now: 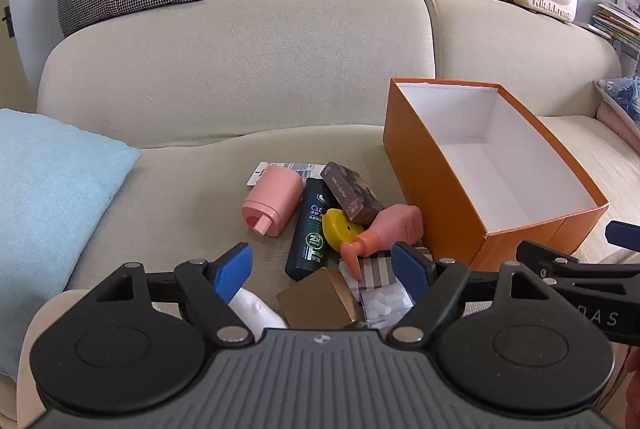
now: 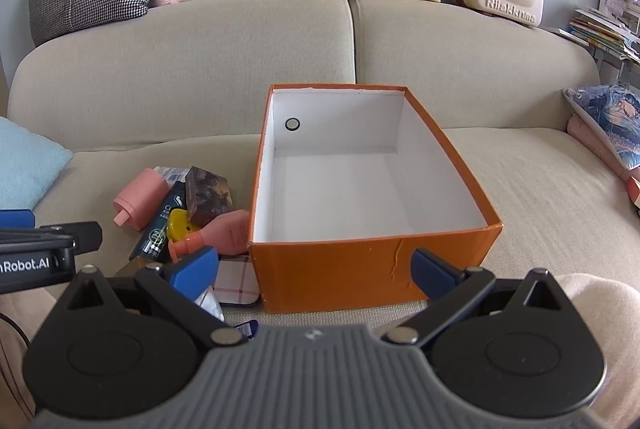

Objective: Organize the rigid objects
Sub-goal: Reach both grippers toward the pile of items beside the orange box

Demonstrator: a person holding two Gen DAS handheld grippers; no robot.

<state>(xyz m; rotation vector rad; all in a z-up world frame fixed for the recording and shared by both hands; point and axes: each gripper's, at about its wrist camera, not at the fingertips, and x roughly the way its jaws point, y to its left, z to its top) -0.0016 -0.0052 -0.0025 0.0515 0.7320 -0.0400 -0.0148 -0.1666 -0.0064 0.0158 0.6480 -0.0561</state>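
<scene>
- On the beige sofa seat [image 2: 520, 165], our orange cardboard box with white lining [image 2: 360, 261] seems bare, its near floor hidden.
- Beside it, the pile of bottles and small boxes [image 1: 328, 221] waits unsorted.
- Our left gripper [image 1: 322, 265] and right gripper [image 2: 314, 269] gape, holding nothing.

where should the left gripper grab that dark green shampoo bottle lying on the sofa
Judging by its pose, across the lower body near the label, on the dark green shampoo bottle. It lies flat, and that end is bare. Higher up, the yellow piece and brown box crowd it. The left gripper, jaws open, could come from above, fingers straddling the width.
</scene>
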